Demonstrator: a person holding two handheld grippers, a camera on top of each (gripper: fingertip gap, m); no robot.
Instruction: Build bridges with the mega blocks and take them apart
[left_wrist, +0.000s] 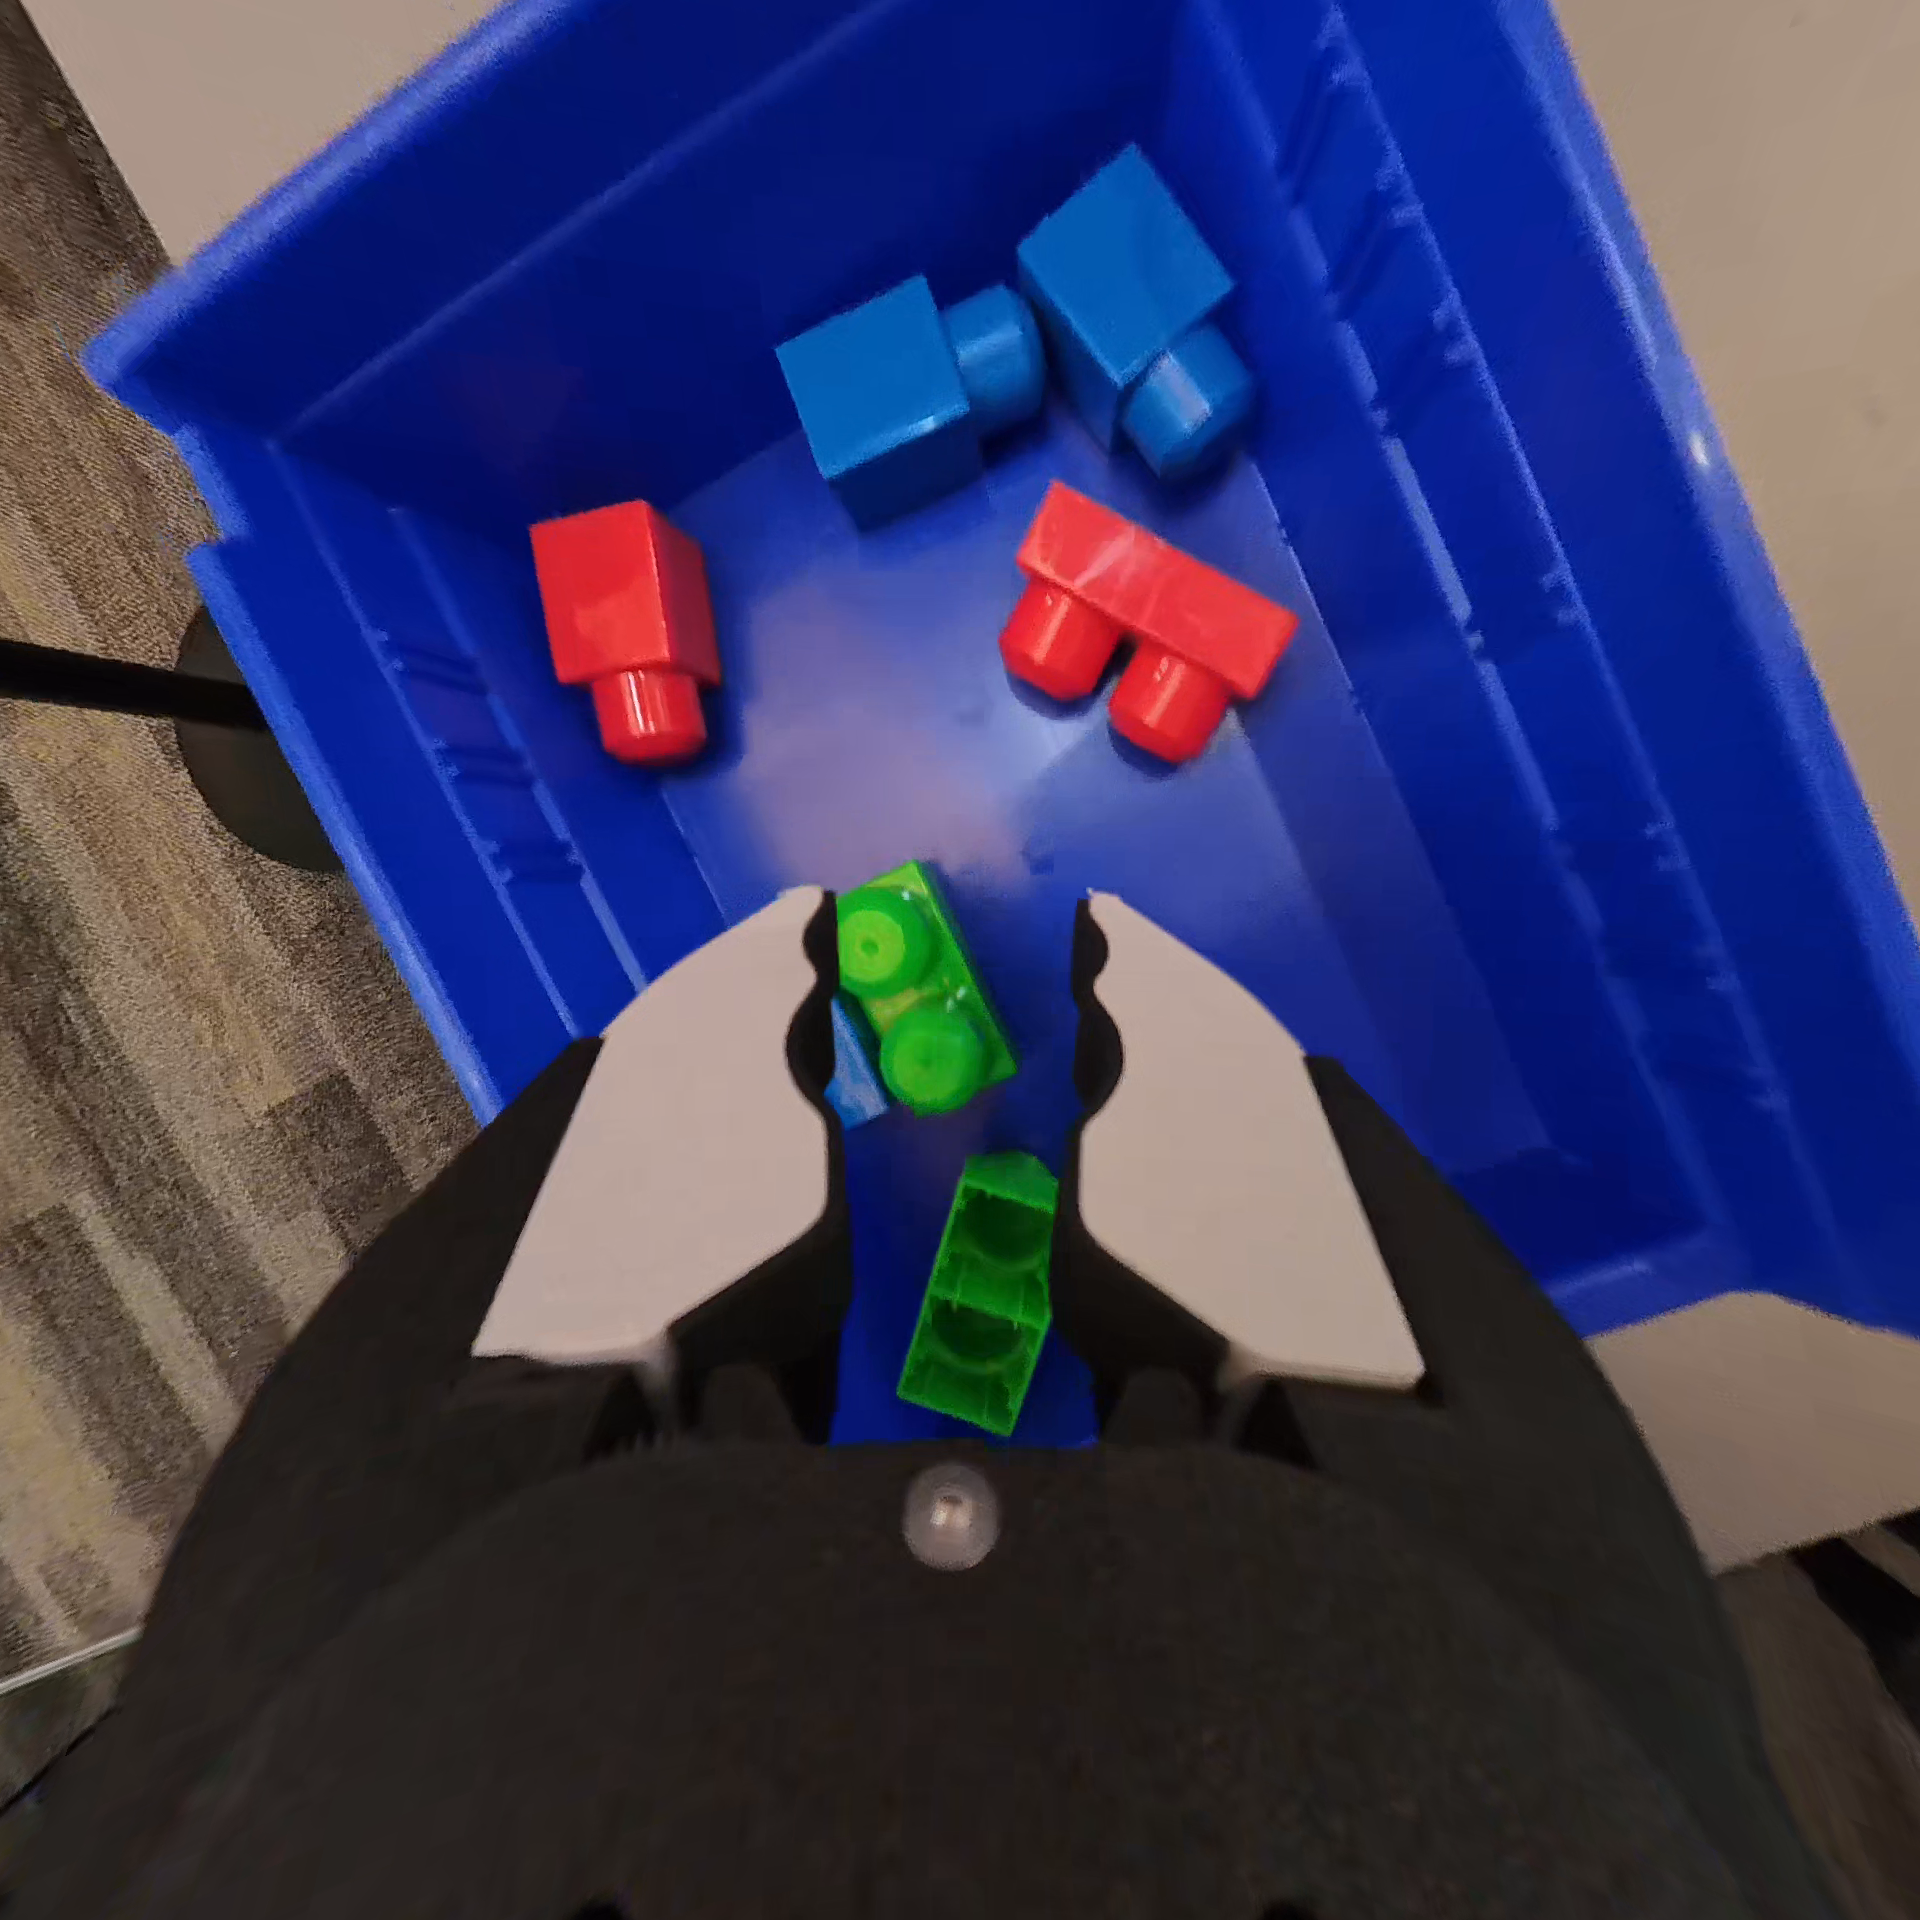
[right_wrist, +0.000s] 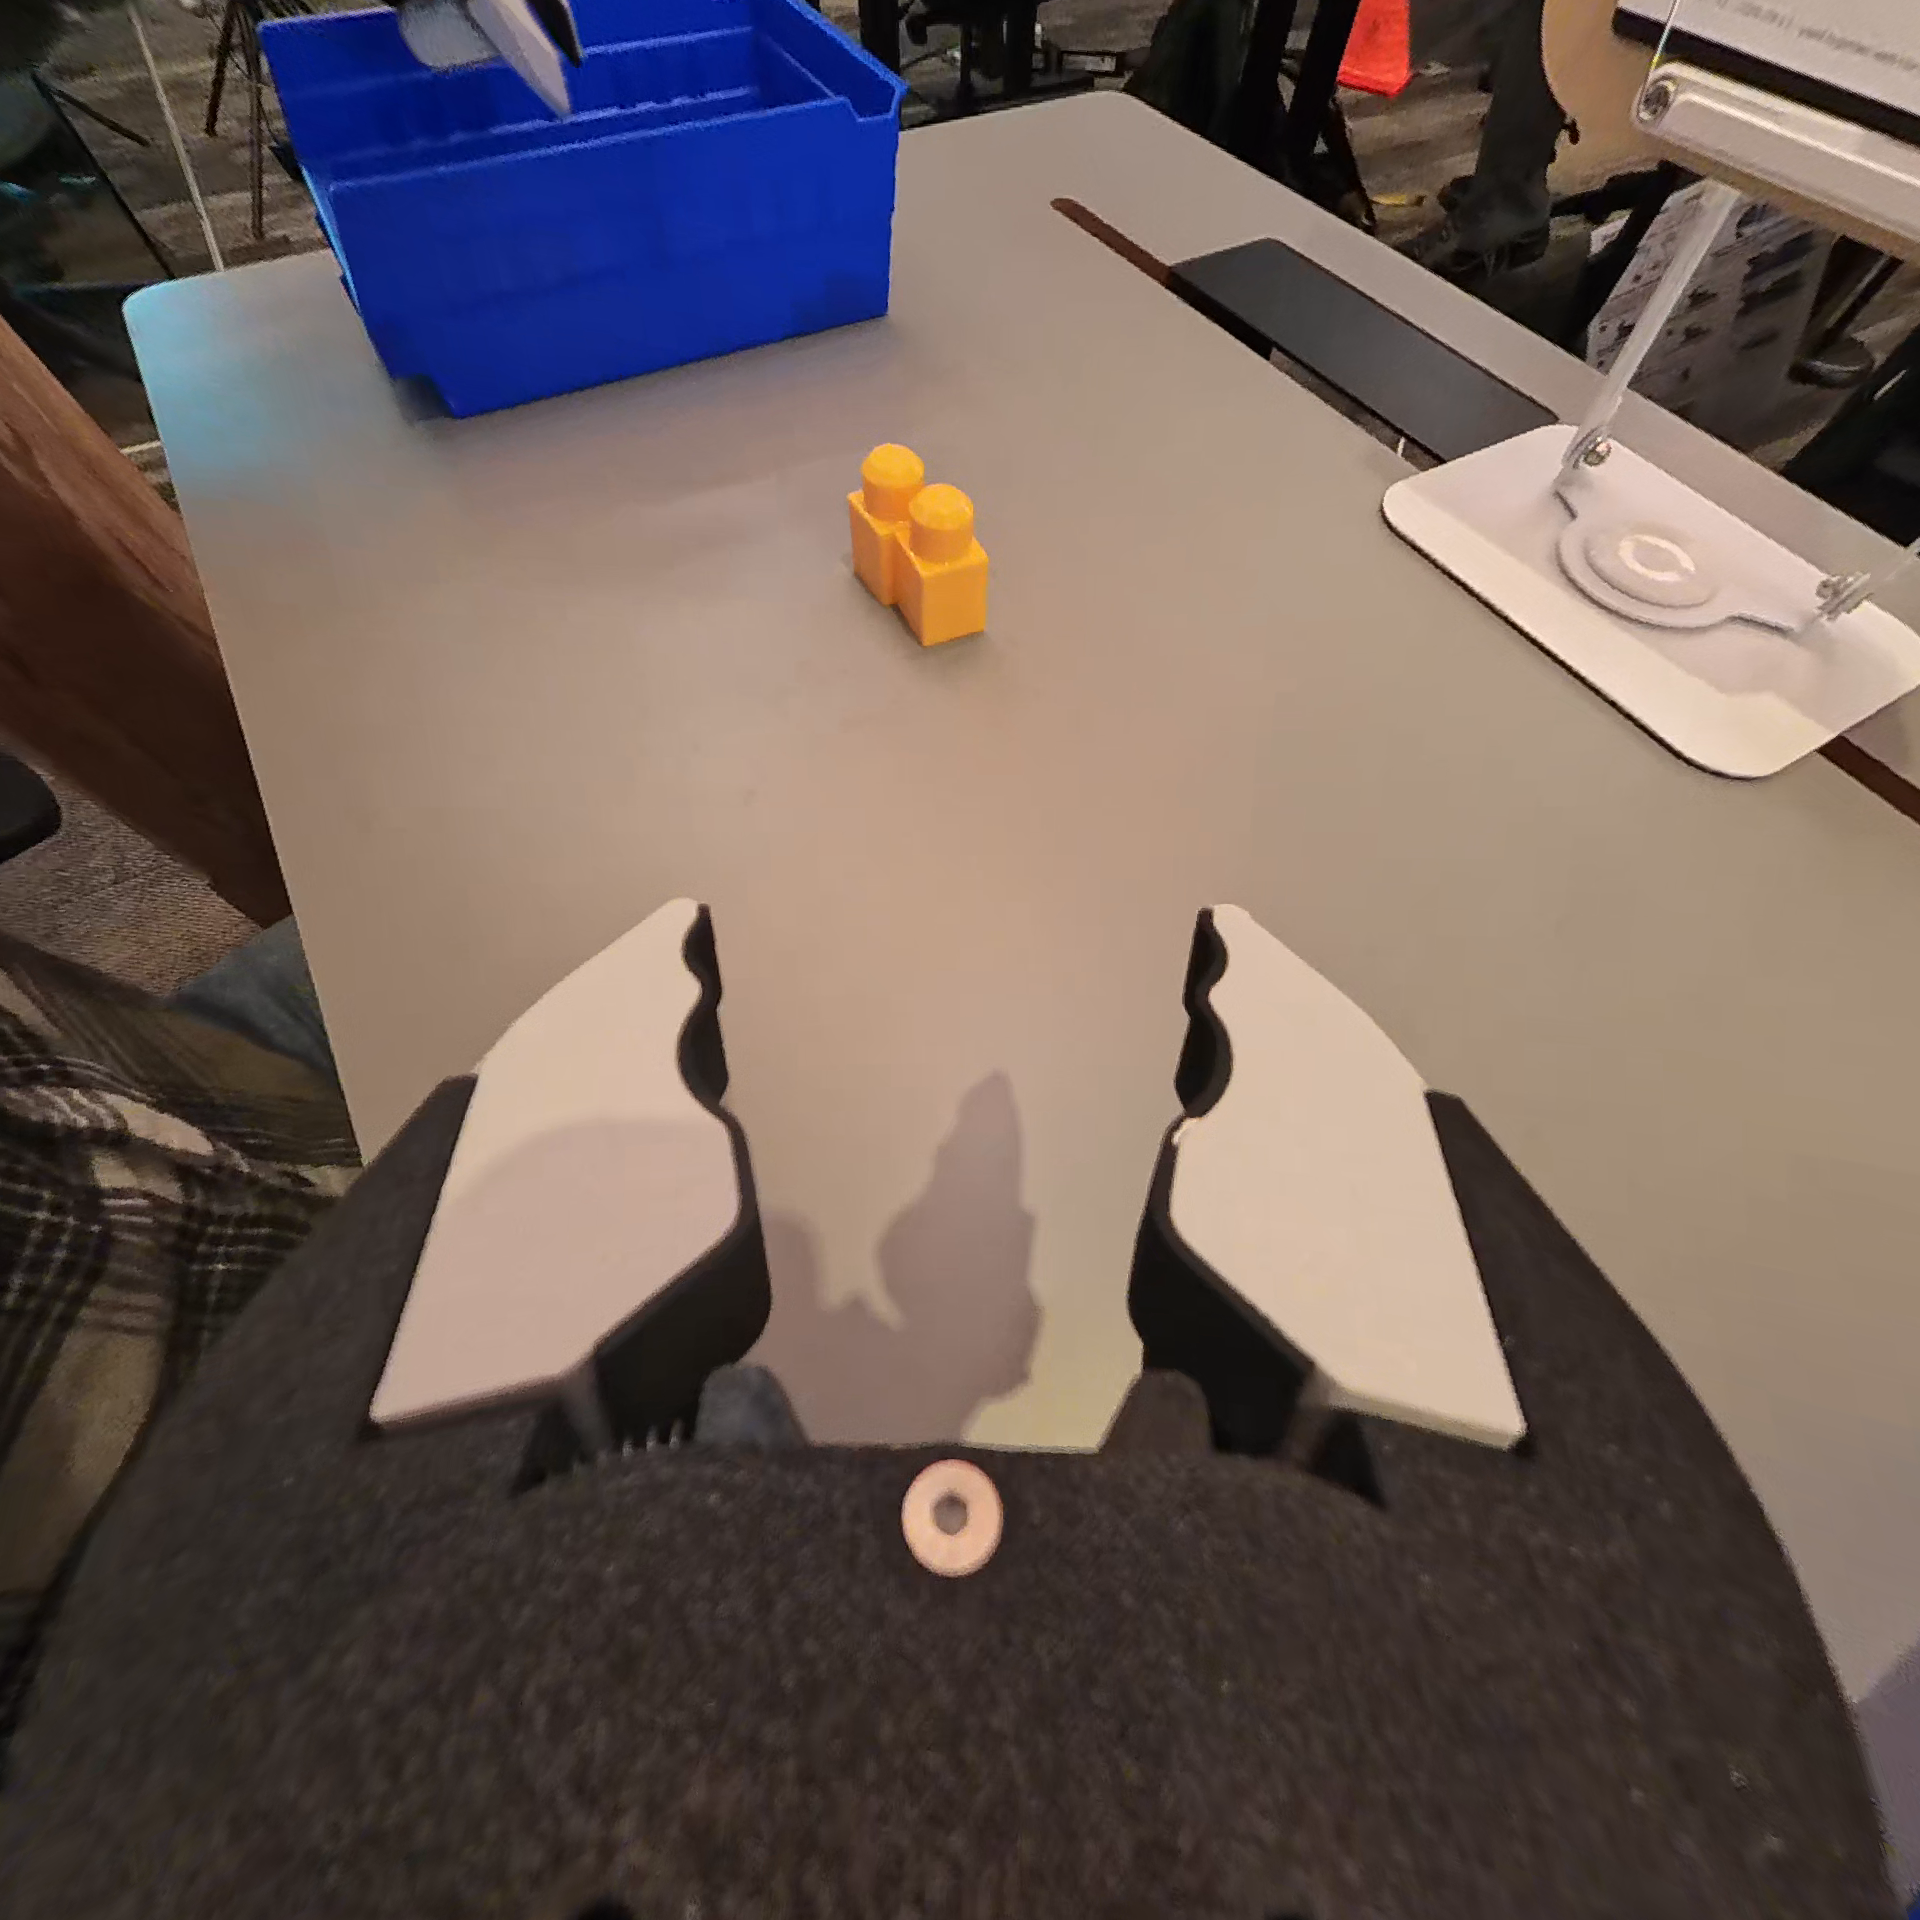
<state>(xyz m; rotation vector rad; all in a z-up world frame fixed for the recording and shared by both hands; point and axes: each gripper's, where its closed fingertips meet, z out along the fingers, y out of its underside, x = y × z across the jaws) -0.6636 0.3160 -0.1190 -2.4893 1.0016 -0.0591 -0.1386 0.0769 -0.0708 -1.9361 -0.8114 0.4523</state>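
Reaching left gripper (left_wrist: 951, 914) into bin (left_wrist: 1455, 727).

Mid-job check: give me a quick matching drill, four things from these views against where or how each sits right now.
Things:
1. orange blocks
2. left gripper
3. two-stud red block
4. right gripper

Places or states:
A. lying on its side inside the blue bin
B. open, low over bare grey table
C. standing upright on the table, studs up
D. open, reaching into the bin above a green block

Pairs: 1-C, 2-D, 3-A, 4-B
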